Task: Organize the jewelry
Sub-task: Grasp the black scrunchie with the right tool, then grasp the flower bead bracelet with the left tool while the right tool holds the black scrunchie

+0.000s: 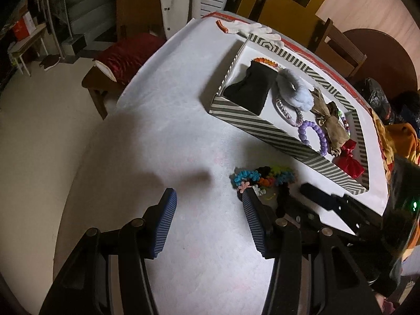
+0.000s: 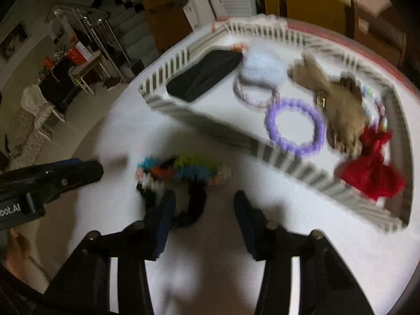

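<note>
A heap of small colourful hair ties lies on the white tablecloth in front of a striped box. My left gripper stands open over bare cloth just left of the heap, with nothing between its fingers. My right gripper is open at the heap's near side. A black scrunchie lies between its fingers, close to the left one, and the pads do not press it. The box holds a purple bead bracelet, a red bow, a brown bow, a pale pompom and a black pouch.
White gloves lie at the table's far end behind the box. The table's left edge drops to the floor, where a bench with a red cushion stands. A wooden chair is beyond the table on the right.
</note>
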Tool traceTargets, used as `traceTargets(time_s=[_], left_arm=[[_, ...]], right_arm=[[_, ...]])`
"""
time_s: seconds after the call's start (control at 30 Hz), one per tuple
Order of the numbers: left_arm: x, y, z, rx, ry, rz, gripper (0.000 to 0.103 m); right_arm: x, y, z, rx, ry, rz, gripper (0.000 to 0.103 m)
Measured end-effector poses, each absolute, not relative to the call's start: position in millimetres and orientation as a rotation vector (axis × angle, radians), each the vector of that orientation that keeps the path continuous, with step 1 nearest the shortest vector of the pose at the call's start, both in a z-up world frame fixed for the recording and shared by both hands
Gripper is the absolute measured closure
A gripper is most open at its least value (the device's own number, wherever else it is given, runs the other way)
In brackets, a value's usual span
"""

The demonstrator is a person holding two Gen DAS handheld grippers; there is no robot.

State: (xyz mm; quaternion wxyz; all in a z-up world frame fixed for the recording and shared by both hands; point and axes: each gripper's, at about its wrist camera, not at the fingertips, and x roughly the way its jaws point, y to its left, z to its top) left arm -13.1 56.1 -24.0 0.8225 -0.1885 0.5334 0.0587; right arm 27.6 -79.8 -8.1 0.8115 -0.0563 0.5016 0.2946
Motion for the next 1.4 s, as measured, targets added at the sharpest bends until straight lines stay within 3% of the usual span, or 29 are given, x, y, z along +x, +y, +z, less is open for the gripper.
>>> traceTargets(time_s=[0.07,0.17,0.53,1.13,1.4], left_arm=[[-10,56,-27,-0.406,1.148,0.103,0.044],[-6,52,-30,-0.402,1.16,0.058,0.043],[3,-11,-33,-0.297,1.213,-0.154,0.044],[37,-64,-49,-0.16,1.301,-0.267,0.043],[34,-36,-50,-0.022,1.31,-0.038,0.049]], right_arm=[[24,-78,-10,-0.191,1.055,0.613,0.088],[19,-96,-11,-0.188,1.079,0.627,0.093],[10,-191,-17,0.026,1.168,0.589,0.093],[9,-198,-20,0.058,1.176,0.6,0.093],[4,-205,-18,0.02,1.184,0.58,0.094]])
